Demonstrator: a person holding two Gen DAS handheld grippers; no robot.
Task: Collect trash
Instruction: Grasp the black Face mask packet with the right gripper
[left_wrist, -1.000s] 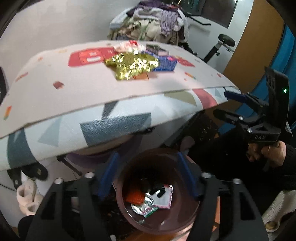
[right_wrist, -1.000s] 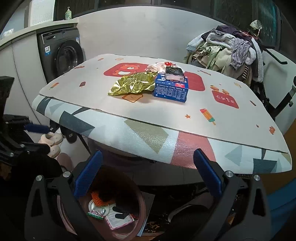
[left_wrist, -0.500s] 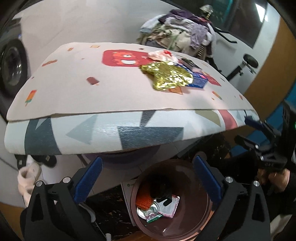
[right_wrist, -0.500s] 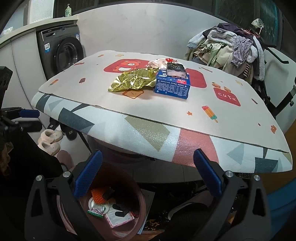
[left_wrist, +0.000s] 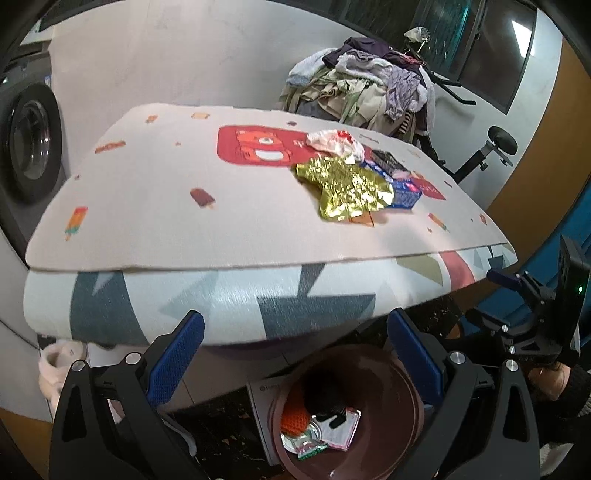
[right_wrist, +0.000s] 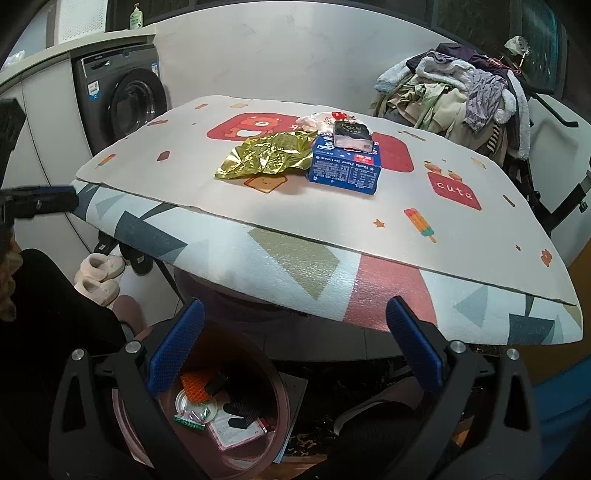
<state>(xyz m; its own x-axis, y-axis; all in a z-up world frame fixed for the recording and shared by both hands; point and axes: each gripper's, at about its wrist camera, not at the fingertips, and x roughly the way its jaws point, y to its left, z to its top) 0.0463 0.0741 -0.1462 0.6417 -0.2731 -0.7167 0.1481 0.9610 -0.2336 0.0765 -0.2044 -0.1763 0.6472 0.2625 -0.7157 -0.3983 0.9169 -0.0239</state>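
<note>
A dark red trash bin (left_wrist: 391, 391) stands on the floor under the table's front edge, with wrappers and a tin lid inside it (left_wrist: 321, 428). On the patterned table mat (left_wrist: 147, 206) lie a crumpled gold foil wrapper (left_wrist: 345, 188), a blue box (right_wrist: 345, 166) with a dark packet (right_wrist: 351, 136) on top, and a white-red plastic wrapper (left_wrist: 334, 142). My left gripper (left_wrist: 294, 321) hangs open and empty over the bin. My right gripper (right_wrist: 295, 306) is open too, empty, beside the bin (right_wrist: 266, 369) and below the mat's edge.
A washing machine (right_wrist: 125, 99) stands at the back left, with slippers (right_wrist: 99, 273) on the floor under the table. A heap of clothes (right_wrist: 461, 92) and an exercise bike (left_wrist: 495, 147) fill the back right. A white box (left_wrist: 264, 391) lies against the bin.
The left gripper's jaws spread wider, and it drew back and up from the bin while rolling, so the table now looks level. The right gripper stayed put.
</note>
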